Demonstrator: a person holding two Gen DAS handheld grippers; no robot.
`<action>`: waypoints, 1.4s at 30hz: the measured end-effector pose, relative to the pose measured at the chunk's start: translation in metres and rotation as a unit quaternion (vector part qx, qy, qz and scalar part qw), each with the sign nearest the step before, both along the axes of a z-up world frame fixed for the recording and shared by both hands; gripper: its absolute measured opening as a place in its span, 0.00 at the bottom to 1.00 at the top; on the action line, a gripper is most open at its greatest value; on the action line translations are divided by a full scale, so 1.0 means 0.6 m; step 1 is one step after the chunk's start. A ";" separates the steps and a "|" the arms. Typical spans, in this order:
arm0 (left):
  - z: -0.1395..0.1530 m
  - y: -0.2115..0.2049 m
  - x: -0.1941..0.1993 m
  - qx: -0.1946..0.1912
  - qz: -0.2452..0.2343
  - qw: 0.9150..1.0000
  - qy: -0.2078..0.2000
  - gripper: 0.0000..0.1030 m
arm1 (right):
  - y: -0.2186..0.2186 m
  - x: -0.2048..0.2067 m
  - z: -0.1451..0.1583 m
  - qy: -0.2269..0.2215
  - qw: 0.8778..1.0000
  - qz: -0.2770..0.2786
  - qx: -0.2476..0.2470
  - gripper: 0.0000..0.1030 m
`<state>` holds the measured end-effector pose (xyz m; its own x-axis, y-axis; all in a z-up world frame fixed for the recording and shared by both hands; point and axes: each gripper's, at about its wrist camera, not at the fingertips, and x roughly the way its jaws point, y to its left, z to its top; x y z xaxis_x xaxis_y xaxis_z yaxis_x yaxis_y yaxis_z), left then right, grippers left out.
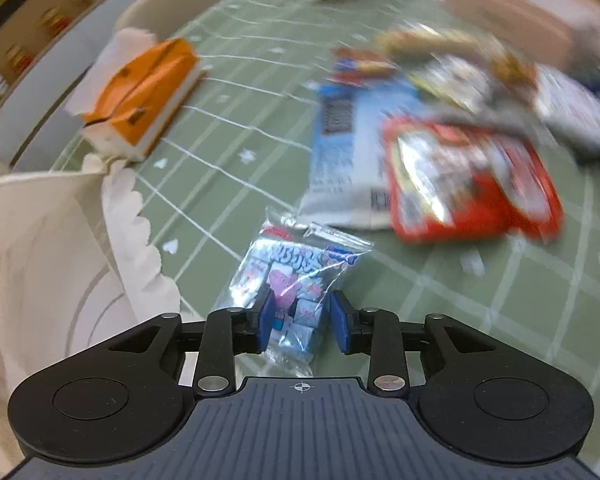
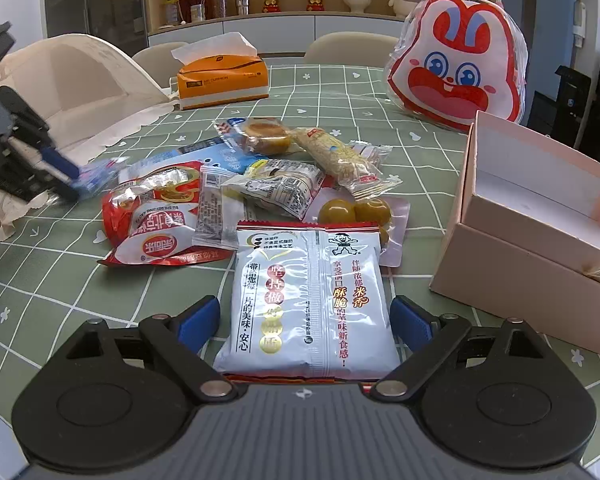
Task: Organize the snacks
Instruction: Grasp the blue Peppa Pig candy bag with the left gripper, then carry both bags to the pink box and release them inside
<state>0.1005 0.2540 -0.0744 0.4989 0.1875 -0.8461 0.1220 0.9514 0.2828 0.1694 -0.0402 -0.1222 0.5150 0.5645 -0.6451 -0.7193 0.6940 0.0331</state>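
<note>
The left gripper [image 1: 298, 322] stands over a small clear packet of blue sweets [image 1: 290, 280] near the table's left edge. The packet lies between its blue pads, which look parted and not pressing, so it seems let go. The right gripper [image 2: 304, 326], jaws wide, straddles a white rice-cracker packet [image 2: 306, 300] lying flat at the near edge, probably lining up a grasp. The open pink box [image 2: 536, 216] at the right edge looks like the destination. The other snacks lie heaped mid-table.
</note>
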 end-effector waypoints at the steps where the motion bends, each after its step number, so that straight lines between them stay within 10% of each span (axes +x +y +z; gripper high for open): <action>1: 0.000 0.004 0.009 -0.011 0.015 1.000 -0.009 0.39 | 0.000 0.000 0.000 0.000 1.000 0.000 0.000 0.90; 7: -0.009 -0.003 0.022 -0.082 -0.026 0.996 0.012 0.94 | 0.000 0.000 0.000 0.000 1.000 0.000 0.000 0.90; 14: -0.010 0.031 0.035 -0.027 0.009 1.000 0.009 0.84 | 0.000 0.000 0.000 0.000 1.000 0.000 0.000 0.91; 24: -0.019 0.071 0.061 -0.127 0.080 0.988 0.027 0.87 | 0.012 0.006 0.004 0.015 1.000 0.007 -0.016 0.97; 29: -0.008 0.038 0.041 -0.118 0.116 0.986 0.009 0.61 | 0.016 0.014 0.006 0.027 0.999 0.023 -0.027 1.00; 42: 0.028 -0.083 -0.108 -0.221 0.218 0.948 -0.072 0.55 | 0.012 0.012 0.019 0.034 0.999 -0.012 -0.040 0.79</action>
<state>0.0355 0.2039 -0.0576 0.5729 0.0446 -0.8184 -0.3188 0.9320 -0.1724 0.1763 -0.0332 -0.1107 0.4821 0.4973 -0.7214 -0.6999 0.7138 0.0244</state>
